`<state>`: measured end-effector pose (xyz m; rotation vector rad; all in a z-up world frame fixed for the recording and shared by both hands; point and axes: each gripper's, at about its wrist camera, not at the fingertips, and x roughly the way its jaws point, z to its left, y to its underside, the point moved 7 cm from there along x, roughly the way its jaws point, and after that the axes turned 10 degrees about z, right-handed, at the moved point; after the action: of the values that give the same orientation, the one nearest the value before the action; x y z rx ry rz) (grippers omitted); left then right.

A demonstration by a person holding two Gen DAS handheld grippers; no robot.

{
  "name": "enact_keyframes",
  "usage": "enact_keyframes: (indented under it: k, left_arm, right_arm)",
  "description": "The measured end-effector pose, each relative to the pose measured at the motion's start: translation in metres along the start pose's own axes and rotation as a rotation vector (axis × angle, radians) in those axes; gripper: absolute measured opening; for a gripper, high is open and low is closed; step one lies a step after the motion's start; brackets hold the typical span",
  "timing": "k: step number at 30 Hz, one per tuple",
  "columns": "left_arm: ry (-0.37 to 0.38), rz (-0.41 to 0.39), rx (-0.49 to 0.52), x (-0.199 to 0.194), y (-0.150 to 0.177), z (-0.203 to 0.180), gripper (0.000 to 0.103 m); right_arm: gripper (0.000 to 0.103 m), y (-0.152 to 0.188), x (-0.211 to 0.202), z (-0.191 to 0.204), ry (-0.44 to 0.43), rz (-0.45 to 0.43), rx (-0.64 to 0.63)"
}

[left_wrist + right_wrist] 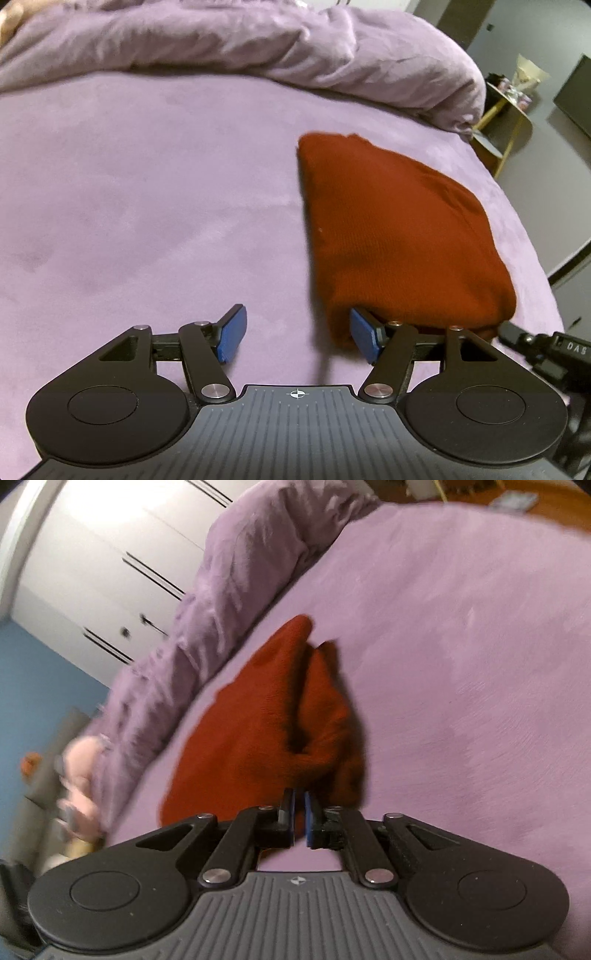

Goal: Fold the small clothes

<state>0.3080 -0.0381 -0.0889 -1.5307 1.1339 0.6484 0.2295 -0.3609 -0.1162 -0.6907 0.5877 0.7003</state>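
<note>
1. Two tools: the left tool (297, 334) stands wide at the frame's bottom, its right pad under the red garment (399, 236).
2. The right tool (299, 821) pinches the garment's near edge, lower centre.
3. The garment lies folded on the purple bed (147, 203); white wardrobe (103, 572) upper left.

I count one red garment (399, 229) on one bed (147, 184), one bunched duvet (258, 40), and my two claws: left (297, 334), right (299, 821).
</note>
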Motion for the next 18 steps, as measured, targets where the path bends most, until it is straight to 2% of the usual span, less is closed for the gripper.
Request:
enact_keyframes:
  k: [2, 6, 9, 11, 14, 16, 18]
  left_arm:
    - [-0.01, -0.038, 0.028, -0.014, -0.007, 0.002, 0.069]
    - [0.046, -0.06, 0.02, -0.023, -0.032, -0.004, 0.073]
    - [0.052, -0.08, 0.05, -0.017, -0.059, -0.019, 0.075]
    - [0.064, -0.088, 0.056, -0.008, -0.076, -0.029, 0.076]
    - [0.065, -0.099, 0.023, 0.013, -0.105, -0.039, 0.077]
    - [0.053, -0.082, -0.01, 0.034, -0.124, -0.041, 0.076]
    - [0.058, -0.048, -0.044, 0.059, -0.141, -0.043, 0.076]
  right_arm:
    - [0.009, -0.003, -0.012, -0.003, 0.05, -0.024, -0.042]
    - [0.009, -0.026, -0.021, 0.01, 0.048, -0.051, -0.068]
    - [0.009, -0.052, -0.011, 0.037, 0.048, -0.061, -0.116]
    - [0.01, -0.073, 0.01, 0.058, 0.058, -0.034, -0.159]
    - [0.013, -0.098, 0.056, 0.075, 0.134, 0.057, -0.176]
    - [0.013, -0.114, 0.088, 0.084, 0.136, 0.117, -0.173]
    - [0.013, -0.132, 0.115, 0.09, 0.176, 0.156, -0.18]
